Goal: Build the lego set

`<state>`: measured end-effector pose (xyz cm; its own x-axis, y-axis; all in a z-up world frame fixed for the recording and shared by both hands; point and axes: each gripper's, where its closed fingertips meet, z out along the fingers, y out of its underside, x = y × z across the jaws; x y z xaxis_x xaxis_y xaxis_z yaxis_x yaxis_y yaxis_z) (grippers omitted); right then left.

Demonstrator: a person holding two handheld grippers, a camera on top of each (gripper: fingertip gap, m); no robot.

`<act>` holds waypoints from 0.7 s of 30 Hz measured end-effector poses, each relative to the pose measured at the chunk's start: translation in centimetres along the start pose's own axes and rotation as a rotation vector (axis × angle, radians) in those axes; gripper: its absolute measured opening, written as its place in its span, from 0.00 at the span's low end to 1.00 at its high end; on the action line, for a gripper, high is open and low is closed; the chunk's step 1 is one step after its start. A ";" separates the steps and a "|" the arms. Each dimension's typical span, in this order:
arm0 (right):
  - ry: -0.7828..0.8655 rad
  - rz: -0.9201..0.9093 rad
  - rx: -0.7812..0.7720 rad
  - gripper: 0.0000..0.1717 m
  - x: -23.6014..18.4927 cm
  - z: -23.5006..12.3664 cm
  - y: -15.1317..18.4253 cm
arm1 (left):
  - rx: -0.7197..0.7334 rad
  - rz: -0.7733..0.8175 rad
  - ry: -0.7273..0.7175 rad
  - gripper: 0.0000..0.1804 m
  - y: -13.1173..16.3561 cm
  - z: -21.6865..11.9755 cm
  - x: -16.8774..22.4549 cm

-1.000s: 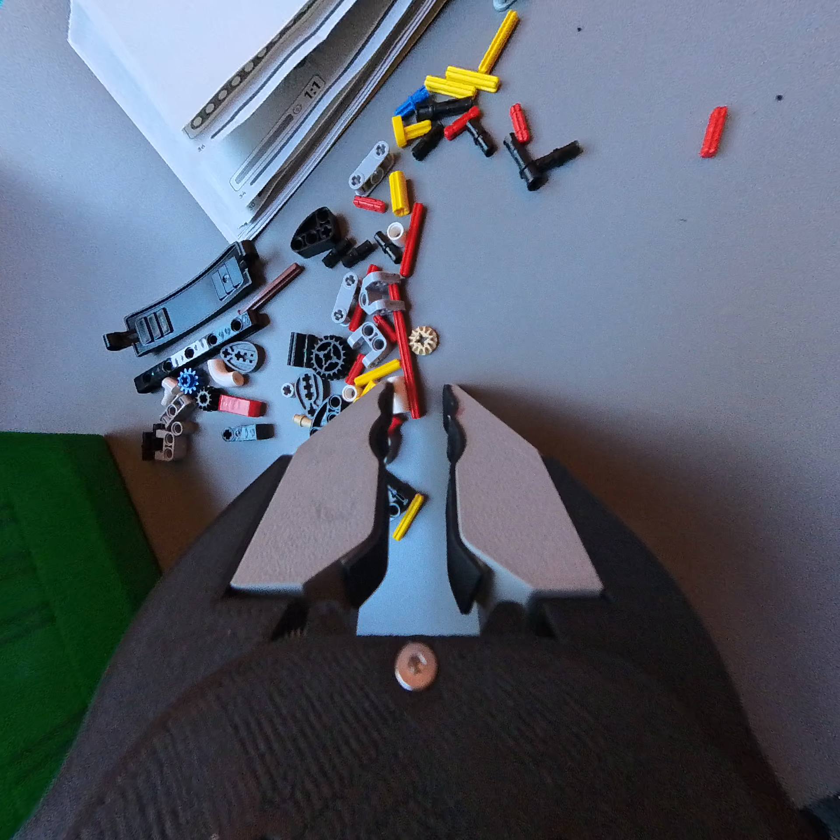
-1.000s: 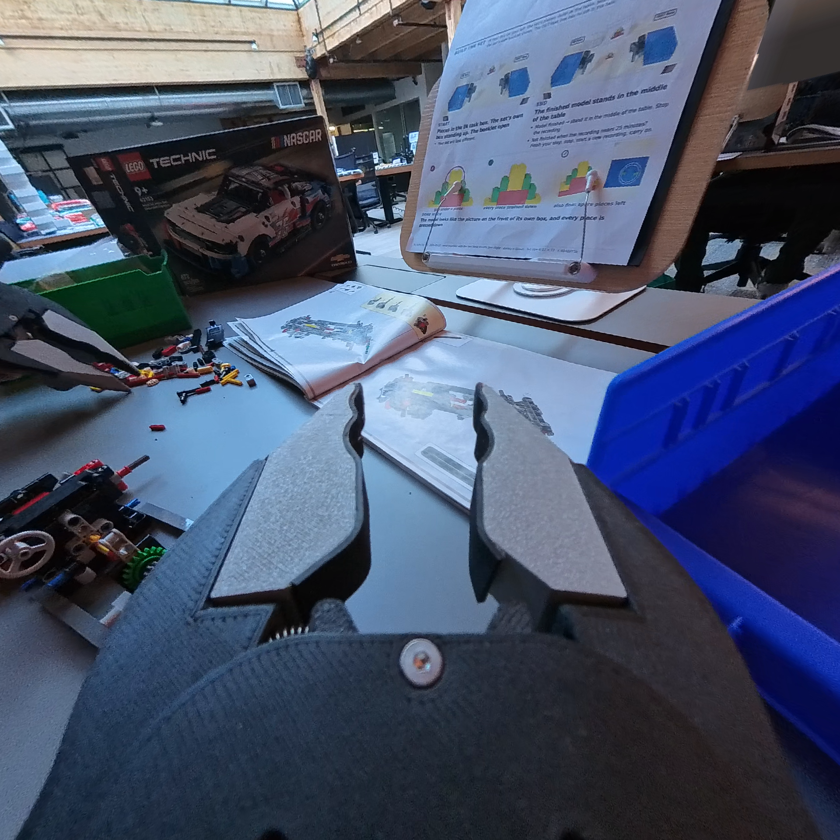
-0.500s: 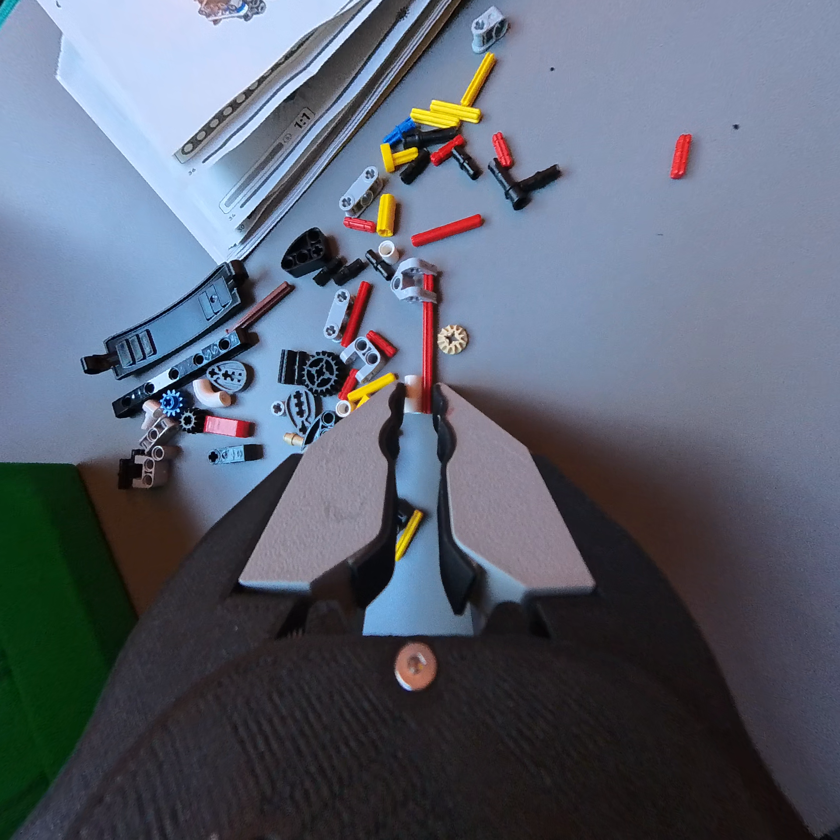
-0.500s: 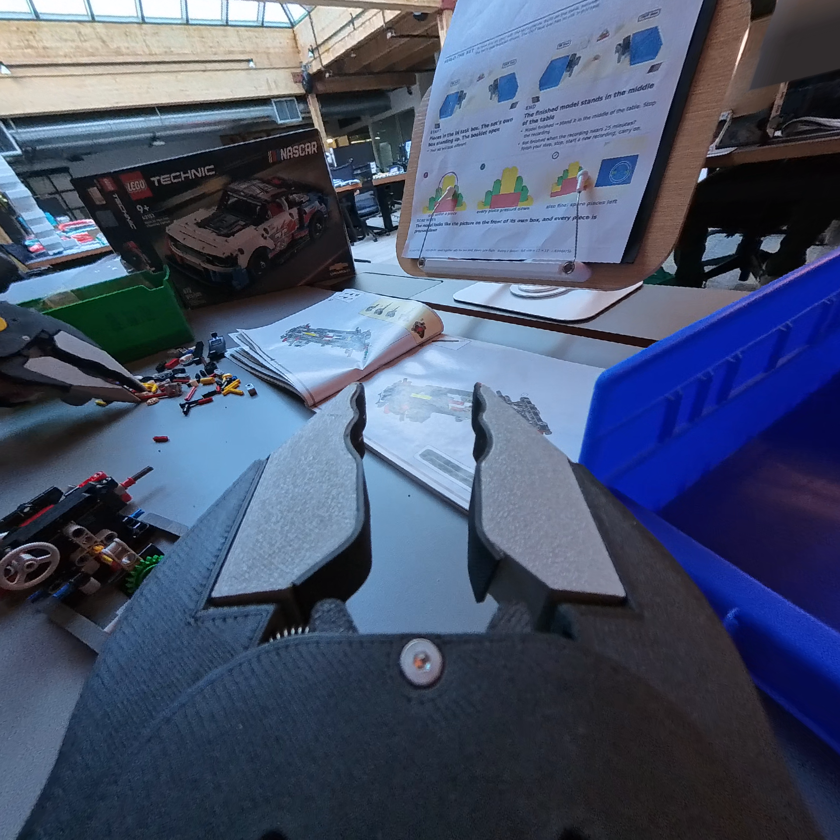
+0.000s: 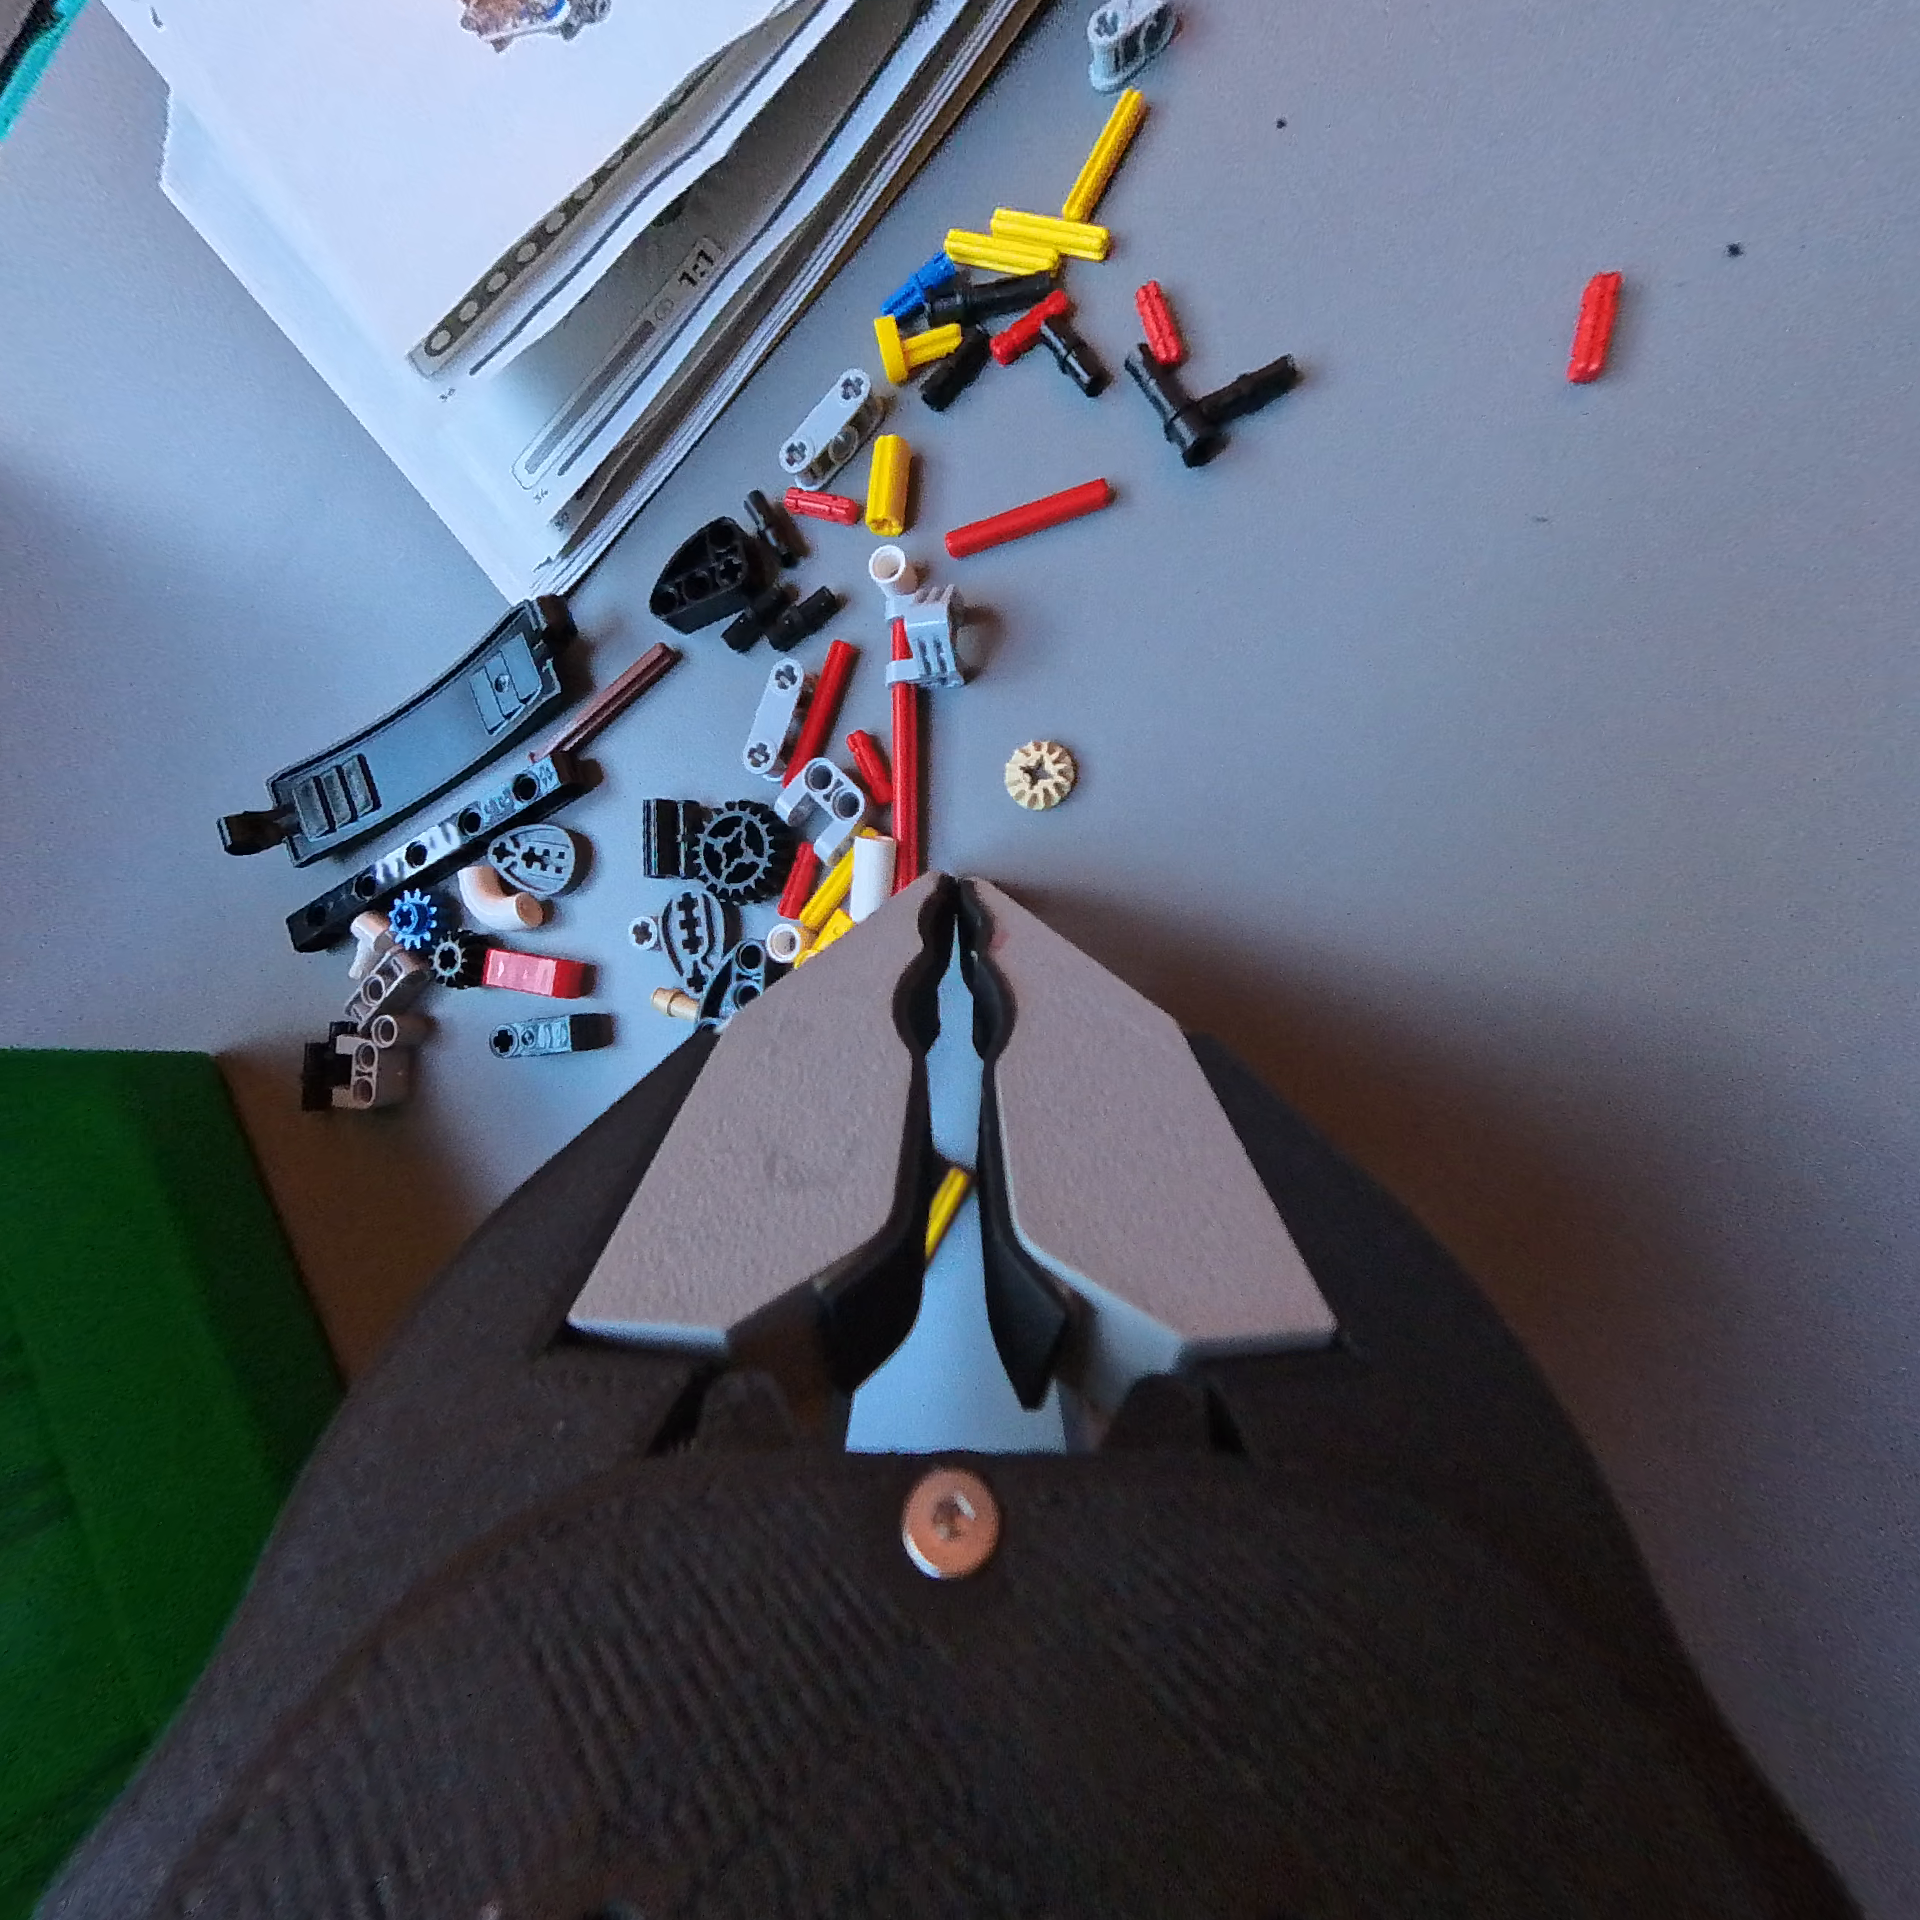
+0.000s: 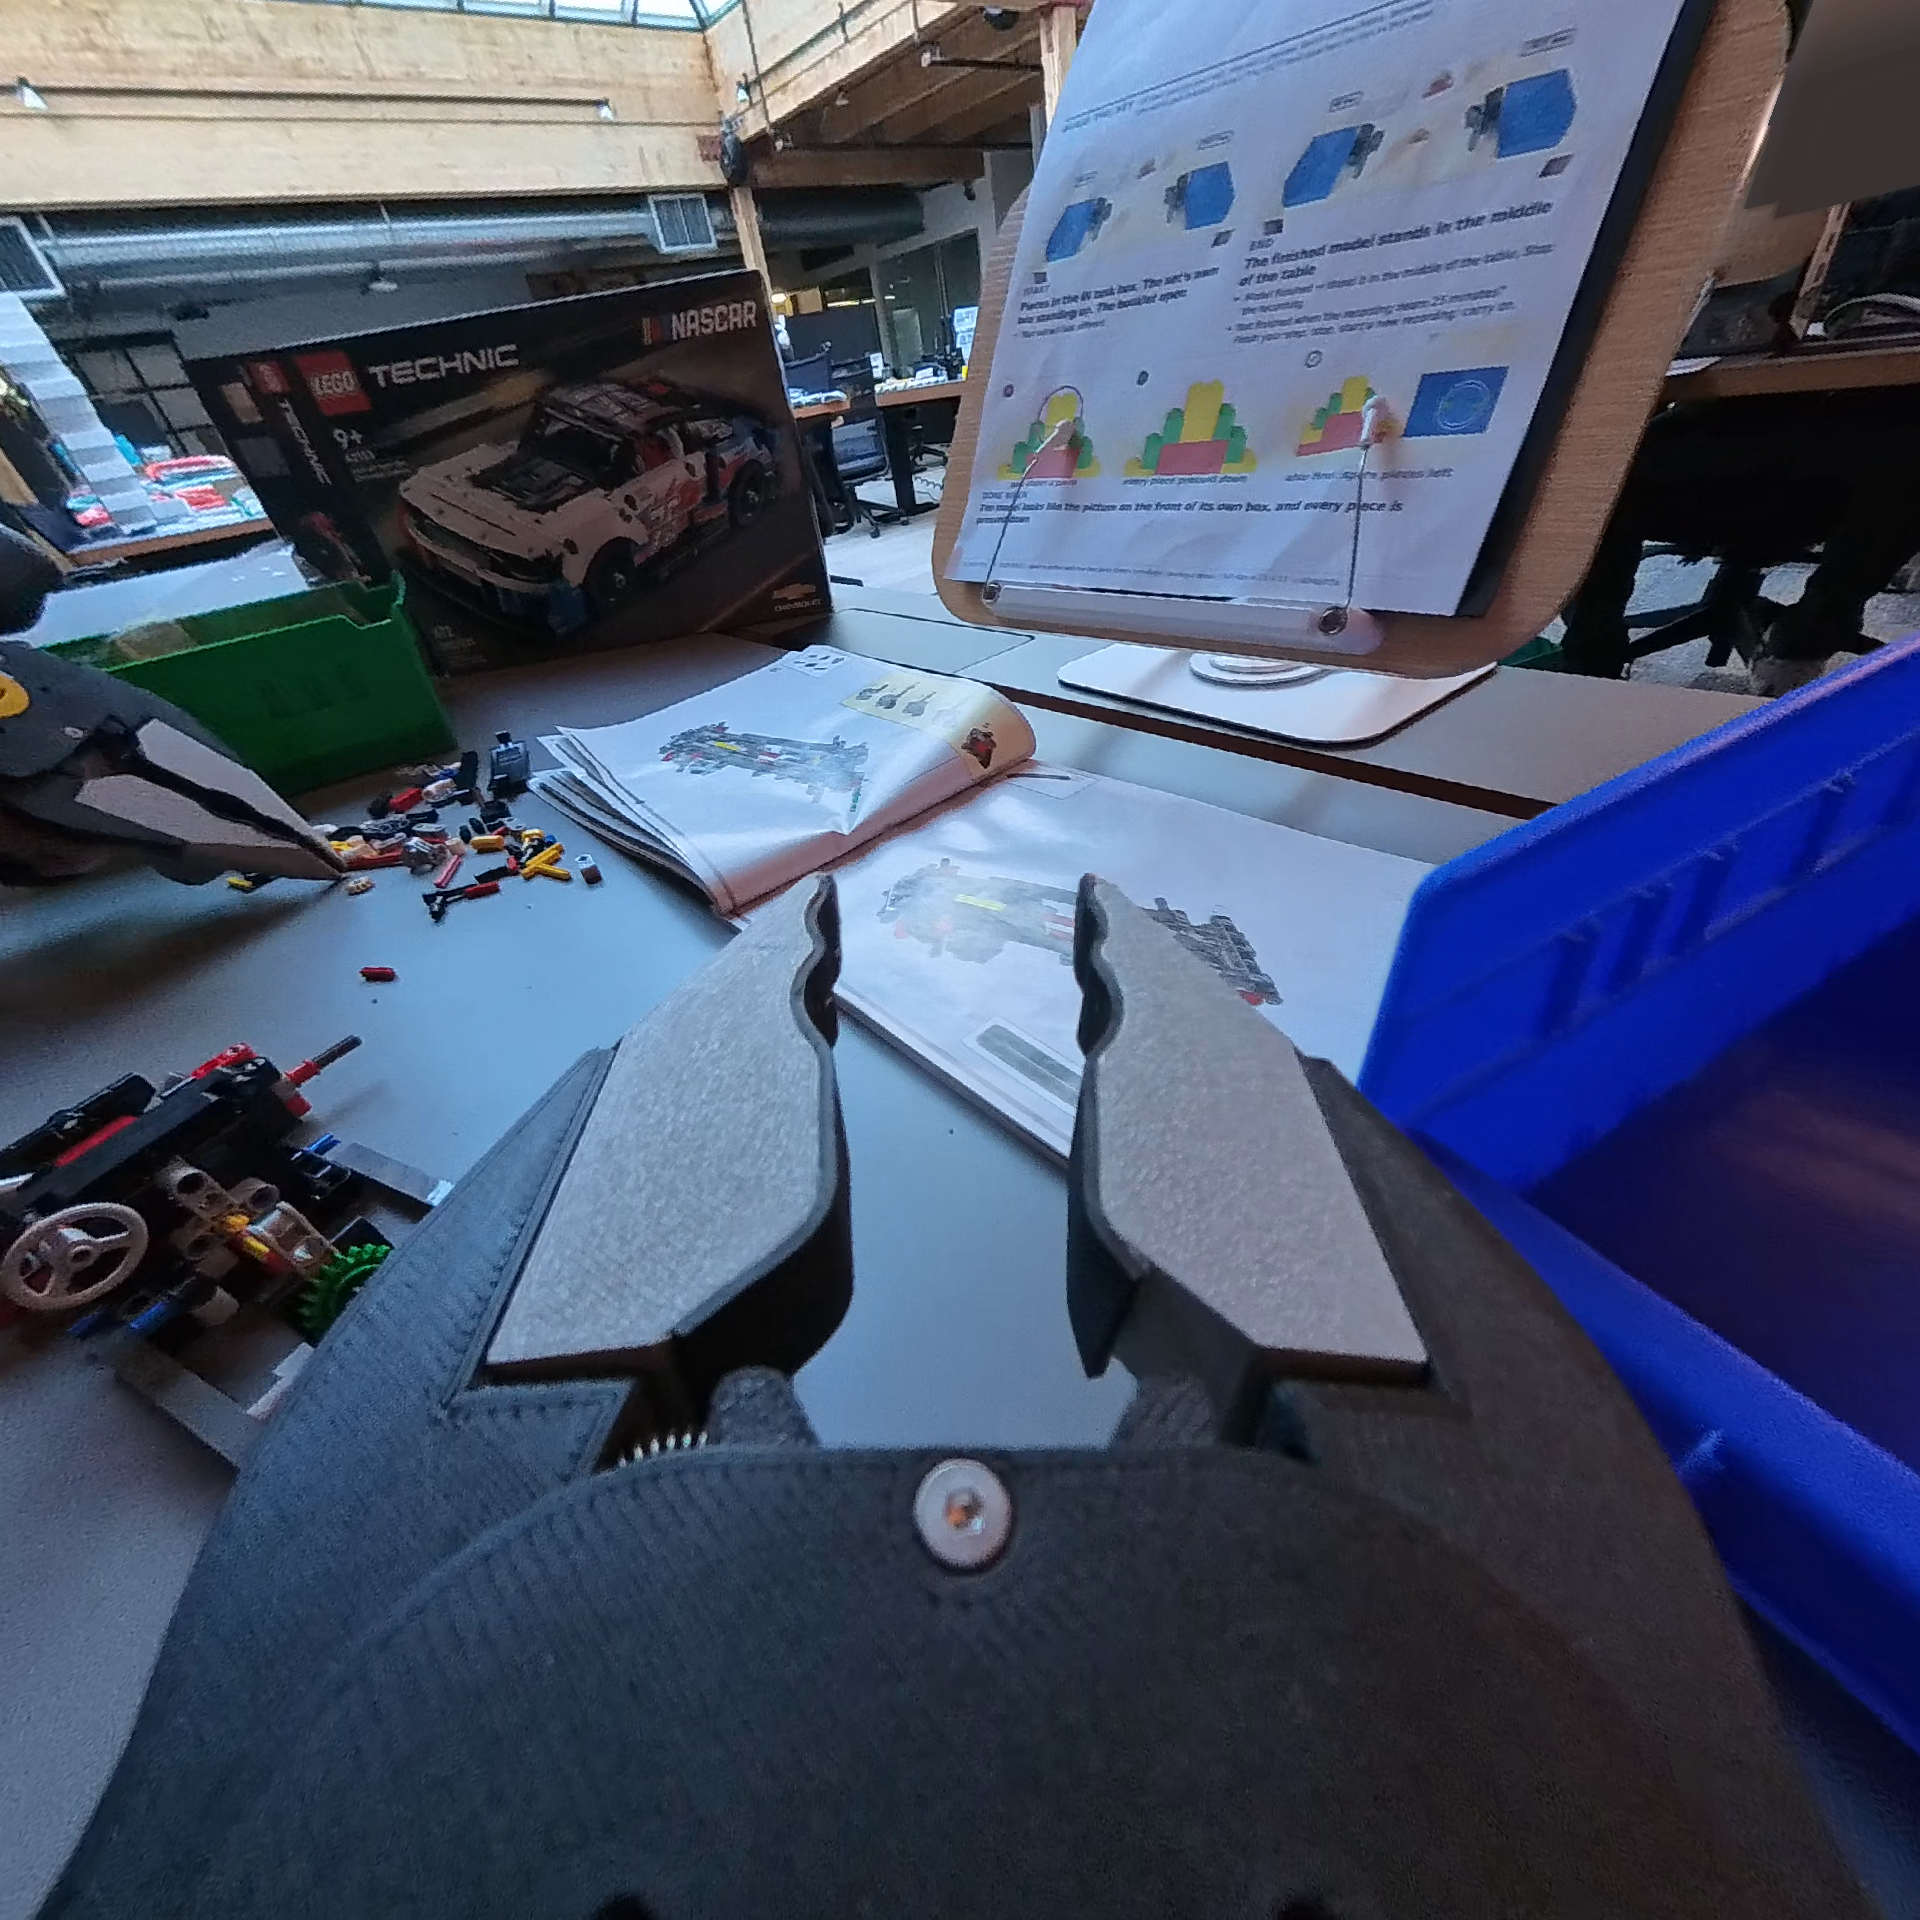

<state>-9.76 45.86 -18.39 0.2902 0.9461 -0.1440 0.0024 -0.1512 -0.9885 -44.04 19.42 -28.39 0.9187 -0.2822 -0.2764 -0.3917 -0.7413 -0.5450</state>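
Loose Technic parts lie on the grey table (image 5: pixel 1455 727). My left gripper (image 5: pixel 956 899) is low over the pile and shut, its fingertips meeting with nothing between them. A long red axle (image 5: pixel 904 758) with a grey connector (image 5: pixel 930 644) on its far end runs up to the left fingertip. Its near end is hidden under that finger. A tan gear (image 5: pixel 1039 772) lies just right of it. The left gripper also shows in the right wrist view (image 6: pixel 327 864), tips near the table. My right gripper (image 6: pixel 951 914) is open and empty above the table. A partly built model (image 6: pixel 177 1195) sits to its left.
An open instruction booklet (image 6: pixel 790 769) lies behind the parts and also shows in the left wrist view (image 5: pixel 499 208). A blue bin (image 6: pixel 1662 987) stands close on the right. A green bin (image 6: pixel 281 686), the set's box (image 6: pixel 540 457) and a sheet on a stand (image 6: pixel 1299 312) are at the back. One gripper's finger ends stand about 45 cm off the other's.
My left gripper's jaws closed fully. The long red axle stood between the tips half a second ago and now lies just left of them. The right gripper barely moved.
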 end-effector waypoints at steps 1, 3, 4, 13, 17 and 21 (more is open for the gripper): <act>-0.003 -0.003 -0.001 0.25 -0.1 0.0 0.0 | -0.006 0.003 -0.004 0.00 0.0 0.0 0.0; -0.005 -0.012 -0.003 0.25 -0.3 0.1 0.0 | -0.018 0.004 -0.014 0.00 0.1 0.0 0.0; -0.005 -0.016 -0.004 0.25 -0.3 0.1 0.0 | -0.022 0.008 -0.018 0.00 0.1 -0.1 0.0; 0.010 -0.016 0.001 0.24 0.0 0.0 0.0 | 0.168 -0.030 -0.082 0.00 -2.5 -0.8 -1.0; 0.016 -0.004 0.003 0.24 0.3 -0.1 0.0 | 0.326 -0.027 -0.166 0.00 -3.9 -0.7 -1.4; 0.020 0.002 0.005 0.24 0.6 -0.1 0.0 | 0.388 0.049 -0.223 0.00 -5.0 -1.0 -0.9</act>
<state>-9.52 46.37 -18.48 0.3091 0.9399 -0.1448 -0.0027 -0.1514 -0.9885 -42.84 22.75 -24.68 0.8819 -0.1413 -0.4498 -0.4634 -0.4356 -0.7717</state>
